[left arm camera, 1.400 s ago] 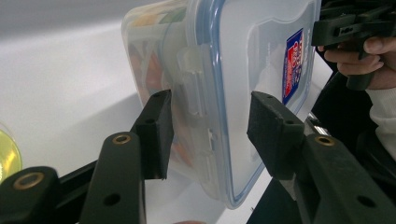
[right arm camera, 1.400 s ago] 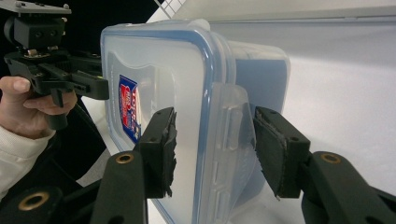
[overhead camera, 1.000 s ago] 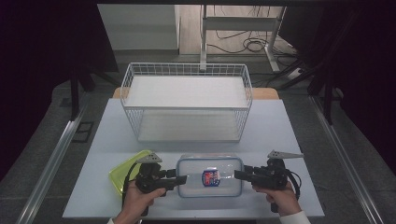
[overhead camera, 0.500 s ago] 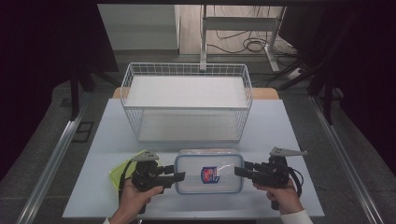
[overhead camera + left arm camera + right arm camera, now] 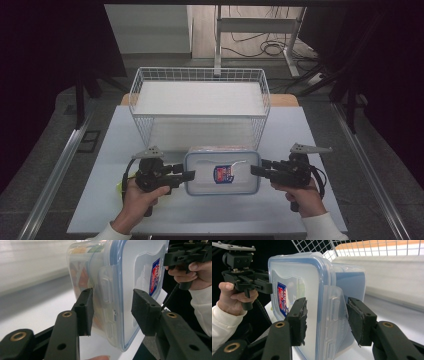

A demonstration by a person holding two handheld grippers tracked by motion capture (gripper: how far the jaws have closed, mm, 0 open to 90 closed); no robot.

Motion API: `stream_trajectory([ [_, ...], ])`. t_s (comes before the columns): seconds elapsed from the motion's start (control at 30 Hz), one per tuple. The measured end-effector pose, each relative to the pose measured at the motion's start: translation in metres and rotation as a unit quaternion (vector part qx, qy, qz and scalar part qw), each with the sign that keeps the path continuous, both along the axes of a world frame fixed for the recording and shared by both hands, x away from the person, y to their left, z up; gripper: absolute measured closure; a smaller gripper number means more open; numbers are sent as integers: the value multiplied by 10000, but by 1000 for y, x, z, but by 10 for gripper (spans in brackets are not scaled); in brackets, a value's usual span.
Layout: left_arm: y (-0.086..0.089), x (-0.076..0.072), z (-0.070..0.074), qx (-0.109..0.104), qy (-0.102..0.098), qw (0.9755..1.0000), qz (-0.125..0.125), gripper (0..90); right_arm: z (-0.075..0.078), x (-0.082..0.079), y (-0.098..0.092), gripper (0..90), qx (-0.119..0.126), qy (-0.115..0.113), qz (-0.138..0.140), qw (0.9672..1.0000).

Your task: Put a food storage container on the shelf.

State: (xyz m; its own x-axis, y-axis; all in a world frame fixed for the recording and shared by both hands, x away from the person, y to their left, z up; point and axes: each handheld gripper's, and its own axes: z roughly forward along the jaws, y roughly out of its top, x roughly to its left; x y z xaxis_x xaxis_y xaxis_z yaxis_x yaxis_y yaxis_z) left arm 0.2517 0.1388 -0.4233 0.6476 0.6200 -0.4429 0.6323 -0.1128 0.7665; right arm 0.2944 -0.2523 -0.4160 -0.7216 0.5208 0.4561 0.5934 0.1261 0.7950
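Food container (image 5: 222, 172) just in front of wire basket (image 5: 200, 97), above counter (image 5: 105, 150); my left hand-held gripper (image 5: 187, 175) and right hand-held gripper (image 5: 257, 170) each clamp one end latch. I keep lift level, pressure equal, clearing basket rim.

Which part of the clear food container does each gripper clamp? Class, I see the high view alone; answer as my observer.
Observer: The left gripper clamps the food container across its end latch, one pad on the lid side and one on the base side.
Operator: And the right?
Observer: The right gripper clamps the opposite latch the same way.
Operator: Anything inside?
Observer: Orange and green food shows through the clear wall.
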Motion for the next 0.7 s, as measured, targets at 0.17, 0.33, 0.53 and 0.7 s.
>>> stream_trajectory([
  [0.17, 2, 6, 14, 19, -147, 9999, 20, 531, 11, 6, 2, 508, 52, -94, -8, 9999],
  [0.33, 5, 12, 33, 55, -339, 9994, 25, 531, 27, 13, 5, 508, 98, -213, -12, 9997],
  [0.53, 13, 19, 55, 72, -578, 9983, 39, 531, 49, 20, 12, 508, 114, -408, 6, 9991],
  [0.7, 22, 24, 71, 80, -752, 9971, 89, 531, 67, 29, 21, 508, 129, -563, 42, 9983],
])
